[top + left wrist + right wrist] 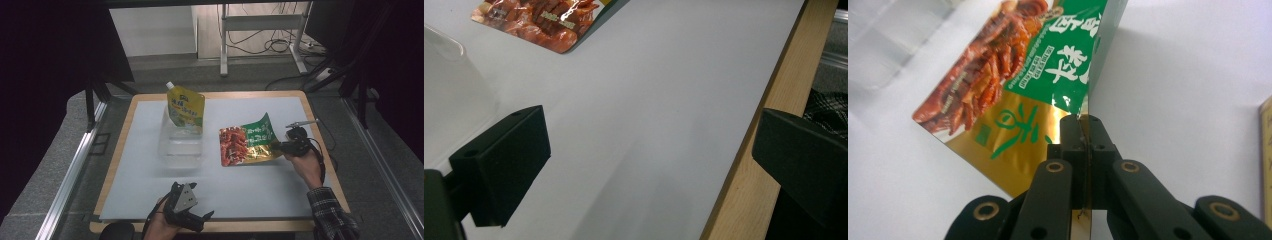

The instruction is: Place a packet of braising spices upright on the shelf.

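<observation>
Lab: curtained rig table point(320, 165), cables point(270, 45)

My right claw point(1083, 122) pinches the snack pouch point(246, 141) by its gold edge; red, green and gold foil, glossy, it slants up and away from my claw, off the mat.

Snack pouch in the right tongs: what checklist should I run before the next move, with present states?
1. Right tongs shut on the snack pouch: ok.
2. Grip sits at the pouch's gold edge, not its middle: ok.
3. Pouch fully off the table: cannot tell.
4. Clear container has room beside the yellow spout pouch: cannot tell.
5. Left tongs open, away from the pouch: ok.
</observation>
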{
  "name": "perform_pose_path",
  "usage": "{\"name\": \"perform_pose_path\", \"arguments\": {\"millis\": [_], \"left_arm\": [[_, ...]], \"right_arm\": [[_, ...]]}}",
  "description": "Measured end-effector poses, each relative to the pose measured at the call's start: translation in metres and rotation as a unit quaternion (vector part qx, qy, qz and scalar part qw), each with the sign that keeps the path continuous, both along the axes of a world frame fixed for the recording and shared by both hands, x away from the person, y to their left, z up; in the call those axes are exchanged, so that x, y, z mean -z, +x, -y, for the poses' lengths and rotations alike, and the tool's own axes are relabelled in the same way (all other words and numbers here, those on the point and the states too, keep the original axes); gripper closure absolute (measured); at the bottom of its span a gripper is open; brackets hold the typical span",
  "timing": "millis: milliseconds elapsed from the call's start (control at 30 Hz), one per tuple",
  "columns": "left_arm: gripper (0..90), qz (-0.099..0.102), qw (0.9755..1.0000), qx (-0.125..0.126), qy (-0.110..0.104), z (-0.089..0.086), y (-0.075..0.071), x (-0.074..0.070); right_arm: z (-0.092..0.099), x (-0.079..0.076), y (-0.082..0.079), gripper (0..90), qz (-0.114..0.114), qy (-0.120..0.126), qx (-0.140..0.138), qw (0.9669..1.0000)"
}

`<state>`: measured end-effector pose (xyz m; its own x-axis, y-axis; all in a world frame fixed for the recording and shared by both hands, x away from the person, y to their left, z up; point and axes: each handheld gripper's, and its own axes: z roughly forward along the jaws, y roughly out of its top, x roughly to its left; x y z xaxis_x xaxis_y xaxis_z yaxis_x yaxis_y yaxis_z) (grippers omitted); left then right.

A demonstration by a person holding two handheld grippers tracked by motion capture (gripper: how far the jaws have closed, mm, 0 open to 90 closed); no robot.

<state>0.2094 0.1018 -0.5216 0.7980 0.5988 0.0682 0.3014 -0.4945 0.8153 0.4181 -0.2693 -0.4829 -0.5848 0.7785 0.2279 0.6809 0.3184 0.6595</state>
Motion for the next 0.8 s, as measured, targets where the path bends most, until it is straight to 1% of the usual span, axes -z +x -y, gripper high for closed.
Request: {"name": "perform_pose_path", "arguments": {"millis": [33, 67, 100, 233, 400, 500, 567, 633, 767, 800], "left_arm": [[1.7, 0.0, 1.0, -0.001, -0.002, 0.0, 0.0, 0.0], [1.7, 0.0, 1.0, -0.002, -0.003, -0.001, 0.0, -0.001], [1.6, -0.001, 1.0, -0.003, -0.005, -0.001, 0.001, -0.001], [1.6, -0.003, 0.9999, -0.007, -0.009, -0.002, 0.001, -0.001], [1.4, -0.004, 0.9999, -0.008, -0.012, -0.003, 0.002, -0.001], [0.8, -0.007, 0.9998, -0.013, -0.015, -0.004, 0.002, -0.001], [0.8, -0.007, 0.9997, -0.014, -0.016, -0.004, 0.002, -0.002], [0.8, -0.008, 0.9997, -0.014, -0.017, -0.004, 0.002, -0.002], [0.8, -0.008, 0.9998, -0.011, -0.012, -0.004, 0.002, -0.001], [0.8, -0.008, 0.9998, -0.011, -0.011, -0.004, 0.002, -0.001]], "right_arm": [[0.0, -0.005, -0.001, 88.9, 0.006, 0.002, -0.006, 1.0], [0.0, -0.005, -0.001, 88.9, 0.006, 0.002, -0.006, 1.0], [-0.001, -0.009, -0.002, 88.8, 0.01, 0.004, -0.01, 0.9999], [-0.003, -0.014, -0.002, 88.8, 0.014, 0.006, -0.013, 0.9998], [-0.006, -0.025, 0.0, 88.9, 0.023, 0.01, -0.02, 0.9995], [-0.009, -0.034, 0.0, 88.9, 0.029, 0.016, -0.024, 0.9992], [-0.013, -0.042, -0.001, 88.9, 0.035, 0.023, -0.029, 0.9987], [-0.014, -0.044, -0.001, 88.9, 0.038, 0.022, -0.032, 0.9985], [-0.02, -0.055, 0.0, 89.0, 0.044, 0.028, -0.039, 0.9979], [-0.024, -0.06, 0.0, 89.0, 0.047, 0.031, -0.044, 0.9974]]}}
